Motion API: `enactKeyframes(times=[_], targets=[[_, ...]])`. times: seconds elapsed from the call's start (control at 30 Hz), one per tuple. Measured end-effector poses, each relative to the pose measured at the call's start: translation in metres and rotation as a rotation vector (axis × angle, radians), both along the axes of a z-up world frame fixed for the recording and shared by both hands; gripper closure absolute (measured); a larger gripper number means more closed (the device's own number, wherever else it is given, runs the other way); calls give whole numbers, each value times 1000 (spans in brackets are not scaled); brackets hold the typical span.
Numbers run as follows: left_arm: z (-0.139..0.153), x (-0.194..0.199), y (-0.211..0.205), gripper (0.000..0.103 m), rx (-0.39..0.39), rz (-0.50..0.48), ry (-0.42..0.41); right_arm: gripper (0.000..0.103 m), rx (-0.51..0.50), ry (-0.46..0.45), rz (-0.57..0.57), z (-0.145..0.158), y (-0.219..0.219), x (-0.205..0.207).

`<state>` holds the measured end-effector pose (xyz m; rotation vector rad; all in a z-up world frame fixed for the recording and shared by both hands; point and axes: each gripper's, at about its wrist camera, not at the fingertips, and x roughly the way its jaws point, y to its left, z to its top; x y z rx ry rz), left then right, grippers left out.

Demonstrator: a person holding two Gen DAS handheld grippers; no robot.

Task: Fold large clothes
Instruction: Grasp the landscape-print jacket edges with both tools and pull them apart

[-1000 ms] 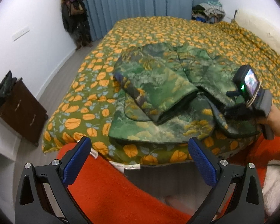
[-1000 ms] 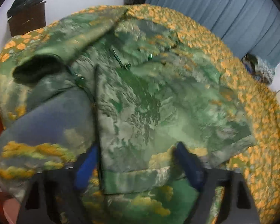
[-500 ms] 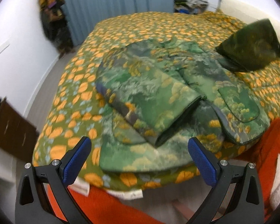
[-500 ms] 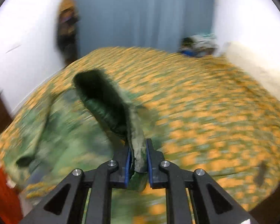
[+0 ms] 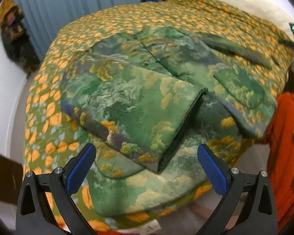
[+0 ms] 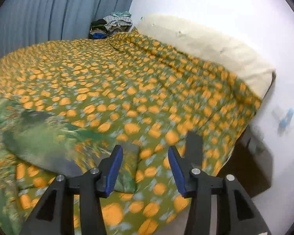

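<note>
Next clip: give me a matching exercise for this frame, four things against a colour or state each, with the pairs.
Things:
1. jacket
2. curtain
3. left gripper
4. pillow

Colours or states:
A. cream, at the head of the bed
B. open, holding nothing
C. grey-blue, pleated
D. green print, one sleeve folded across the front

Pairs: 1-D, 2-C, 3-B, 4-A
</note>
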<state>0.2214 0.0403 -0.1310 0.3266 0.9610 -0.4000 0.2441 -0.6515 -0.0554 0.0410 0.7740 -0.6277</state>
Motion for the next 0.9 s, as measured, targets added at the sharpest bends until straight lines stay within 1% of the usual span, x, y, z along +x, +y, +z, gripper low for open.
enactKeyframes(times=[0.03, 0.1, 0.13, 0.2, 0.23, 0.27, 0.3, 0.33, 0.37, 0.4, 0.47, 0.57, 0.63, 0.67, 0.73, 0.77, 0.8, 0.83, 0.9], targets=[[-6, 2, -5, 0, 22, -34, -6, 50, 17, -13, 25, 0, 12, -6], [-19, 8, -14, 0, 78, -92, -15, 43, 60, -53, 113, 0, 51, -22], [-29, 13, -21, 0, 119, -114, -23, 43, 74, -62, 147, -3, 64, -24], [-47, 26, -28, 0, 187, -122, -29, 43, 104, -83, 243, -7, 104, -35], [-56, 32, -30, 0, 207, -124, -25, 43, 114, -91, 284, -8, 121, -38], [-60, 36, -31, 1, 207, -124, -25, 43, 127, -101, 334, -9, 143, -41], [-63, 41, -29, 10, 190, -117, -19, 43, 140, -110, 378, -8, 164, -44], [-61, 45, -26, 24, 155, -103, -8, 43, 149, -115, 413, -11, 178, -47], [-59, 46, -20, 70, 124, -86, 12, 43, 153, -119, 443, -10, 192, -49], [-55, 50, -14, 98, 91, -62, 48, 43, 148, -126, 472, -9, 208, -52], [-40, 52, 0, 99, 22, -26, 43, 43, 129, -136, 511, -8, 227, -55], [0, 51, 37, 99, -97, 82, -4, 43, 105, -147, 547, -6, 246, -57], [39, 50, 81, 99, -219, 192, -44, 43, 111, -149, 556, -4, 253, -58], [54, 50, 100, 99, -263, 237, -62, 43, 116, -150, 560, -3, 255, -58], [87, 47, 153, 99, -356, 353, -105, 43, 123, -153, 565, -2, 256, -57], [95, 48, 174, 99, -371, 398, -125, 43, 122, -152, 567, -1, 258, -57], [107, 46, 204, 99, -368, 472, -163, 43, 121, -153, 567, -1, 258, -56], [113, 46, 223, 99, -357, 519, -182, 43, 119, -151, 567, -1, 259, -56], [120, 45, 276, 96, -332, 666, -213, 43, 122, -140, 569, -2, 259, -54]])
